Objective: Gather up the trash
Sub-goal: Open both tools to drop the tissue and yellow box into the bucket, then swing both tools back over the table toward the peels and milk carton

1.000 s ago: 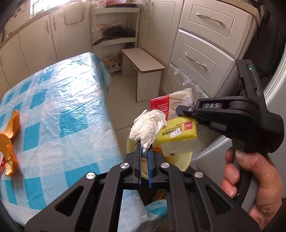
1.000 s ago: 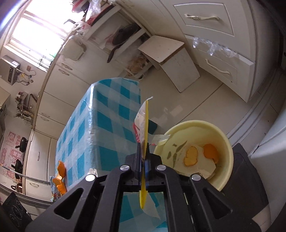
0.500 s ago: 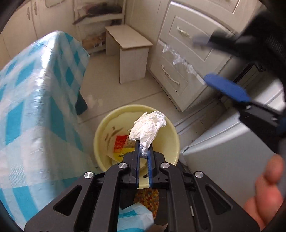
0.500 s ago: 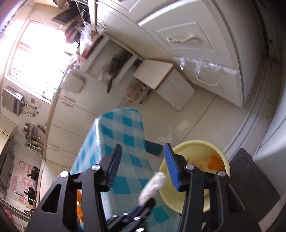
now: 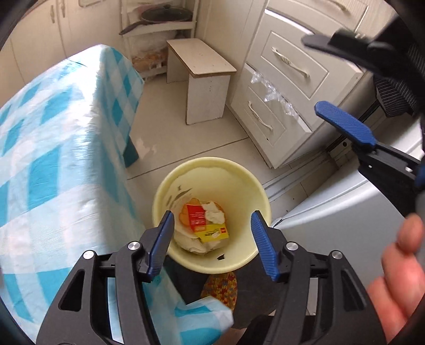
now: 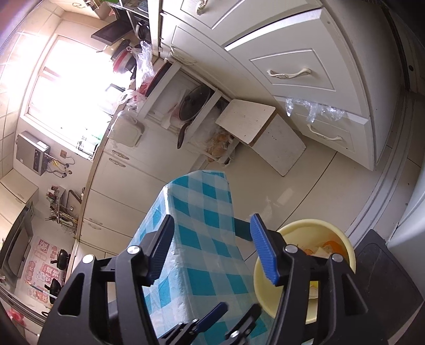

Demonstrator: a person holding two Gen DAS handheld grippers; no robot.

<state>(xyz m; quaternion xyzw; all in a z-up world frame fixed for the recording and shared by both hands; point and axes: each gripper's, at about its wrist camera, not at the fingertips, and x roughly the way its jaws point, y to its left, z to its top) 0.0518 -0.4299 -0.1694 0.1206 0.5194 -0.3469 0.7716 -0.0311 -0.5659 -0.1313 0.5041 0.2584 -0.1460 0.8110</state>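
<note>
While both sets of blue pads stand apart, the scene reads as follows:
Left gripper [image 5: 212, 240]: jaws opening, nothing between them; it hangs over the bin mouth, pointing steeply down
Right gripper [image 6: 211, 246]: jaws opening and empty; in the left wrist view it shows at 2 o'clock, above and beside the bin, with a hand [image 5: 395, 273] at 4 o'clock
Yellow bin [image 5: 261, 201]: on the tiled floor, just beside the table's corner; its mouth is clear of both grippers
Trash in the bin: a crumpled white tissue [image 5: 213, 213] lies on a red and yellow wrapper [image 5: 202, 221], with orange peel [image 5: 183, 216] at its 9 o'clock edge and white paper beneath
Table [image 5: 61, 148]: blue and white checked cloth under clear plastic, filling 9 o'clock of the left view; its near corner hangs down just beside the bin at 7 o'clock
White stool [image 5: 204, 79]: at 12 o'clock from the bin, well apart, on open floor
Drawer unit [image 5: 289, 79]: at 1 o'clock, clear plastic caught in a drawer gap
Shelf rack with a dark pan [image 5: 164, 16]: behind the stool
Dark mat [image 6: 385, 281]: under and beside the bin, at 4 o'clock in the right view
Window [image 6: 69, 87]: bright, at 10 o'clock in the right view
</note>
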